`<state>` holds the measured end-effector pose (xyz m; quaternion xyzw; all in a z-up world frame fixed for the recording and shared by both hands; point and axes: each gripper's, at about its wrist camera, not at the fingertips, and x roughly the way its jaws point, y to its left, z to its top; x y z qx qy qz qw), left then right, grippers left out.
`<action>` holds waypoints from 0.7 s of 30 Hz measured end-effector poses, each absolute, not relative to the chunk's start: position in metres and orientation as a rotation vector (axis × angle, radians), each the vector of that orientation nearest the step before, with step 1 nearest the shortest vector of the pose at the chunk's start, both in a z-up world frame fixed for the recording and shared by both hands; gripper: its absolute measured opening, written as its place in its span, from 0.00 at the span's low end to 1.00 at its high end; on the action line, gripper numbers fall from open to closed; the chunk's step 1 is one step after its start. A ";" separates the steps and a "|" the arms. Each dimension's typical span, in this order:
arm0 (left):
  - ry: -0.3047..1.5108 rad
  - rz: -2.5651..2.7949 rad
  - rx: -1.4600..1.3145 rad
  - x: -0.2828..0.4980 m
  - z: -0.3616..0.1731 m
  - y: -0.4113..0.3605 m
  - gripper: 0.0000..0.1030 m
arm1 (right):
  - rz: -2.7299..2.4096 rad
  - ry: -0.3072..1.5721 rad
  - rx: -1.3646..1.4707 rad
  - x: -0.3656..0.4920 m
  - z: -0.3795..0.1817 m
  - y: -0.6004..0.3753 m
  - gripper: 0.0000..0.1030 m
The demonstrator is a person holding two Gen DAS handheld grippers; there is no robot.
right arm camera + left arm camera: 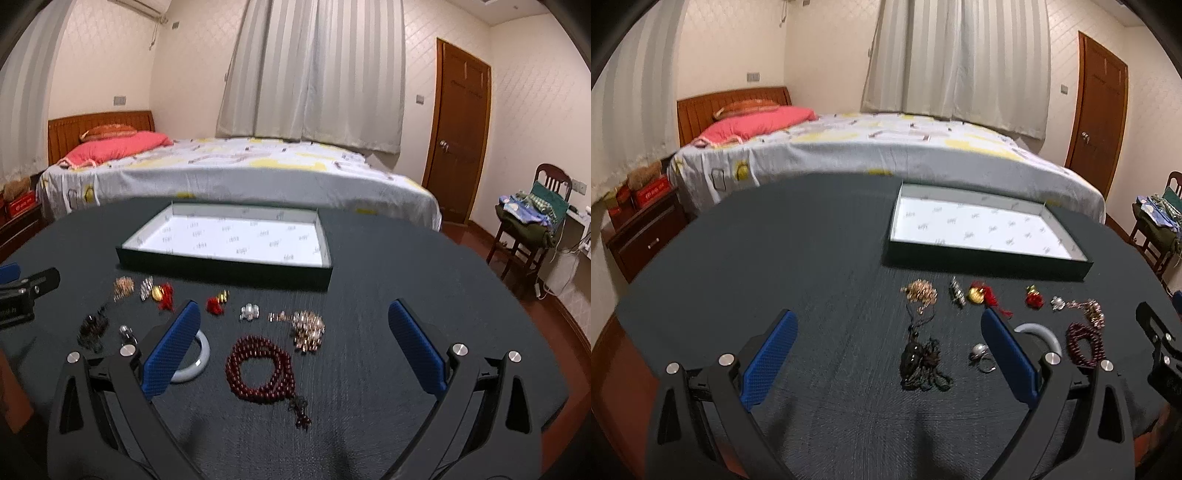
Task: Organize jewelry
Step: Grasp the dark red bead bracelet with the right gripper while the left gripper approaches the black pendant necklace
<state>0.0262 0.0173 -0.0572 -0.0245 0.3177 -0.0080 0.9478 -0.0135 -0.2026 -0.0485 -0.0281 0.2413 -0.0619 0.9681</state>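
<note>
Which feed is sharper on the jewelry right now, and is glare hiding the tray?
Left wrist: sharper, pearl ring readable. Right wrist: motion-smeared, though the red bead bracelet stays recognizable. Tray lining glows bright in both views, print still visible; fisheye bends the table edge.

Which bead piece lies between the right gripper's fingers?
The dark red bead string, coiled in a ring between the open right gripper fingers; the gold cluster lies beyond it.

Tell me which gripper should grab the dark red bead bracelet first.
Right. The dark red bead bracelet lies between the open fingers of the right gripper, close ahead. In the left wrist view it sits outside the left gripper, beyond its right finger. The box is straight ahead.
</note>
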 end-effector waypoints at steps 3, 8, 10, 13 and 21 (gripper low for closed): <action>0.672 -0.018 -0.052 0.033 -0.068 0.016 0.94 | -0.117 0.525 -0.050 -0.007 -0.063 -0.206 0.96; 0.710 -0.035 -0.017 0.040 -0.082 0.008 0.93 | -0.099 0.598 -0.043 0.005 -0.084 -0.209 0.95; 0.717 -0.043 -0.008 0.041 -0.085 0.006 0.93 | -0.086 0.636 -0.025 0.010 -0.092 -0.210 0.90; 0.720 -0.050 0.004 0.043 -0.087 0.004 0.93 | -0.079 0.682 -0.031 0.017 -0.101 -0.207 0.87; 0.747 -0.058 0.004 0.050 -0.095 0.004 0.93 | -0.070 0.772 -0.066 0.032 -0.113 -0.195 0.87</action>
